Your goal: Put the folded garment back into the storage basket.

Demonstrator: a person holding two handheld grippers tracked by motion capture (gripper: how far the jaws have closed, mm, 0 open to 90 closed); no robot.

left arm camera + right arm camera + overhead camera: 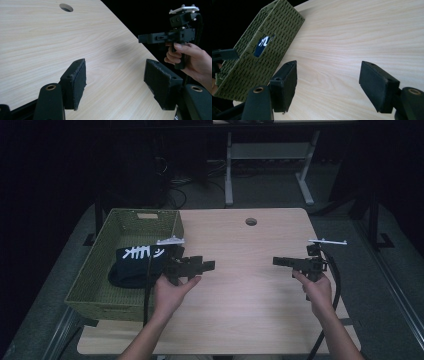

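Both hand-held grippers, left and right, spread empty over worktop; next likely: reach dark cloth in basket at left edge.

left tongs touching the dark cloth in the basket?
Apart. In the high view the left tongs point out over the bare table, away from the dark cloth in the basket; the left gripper view shows only wood between the open jaws.

On the table, a woven basket is set at nine o'clock with a folded cloth inside, a round hole is found at twelve, and two grippers are held facing each other above the middle.
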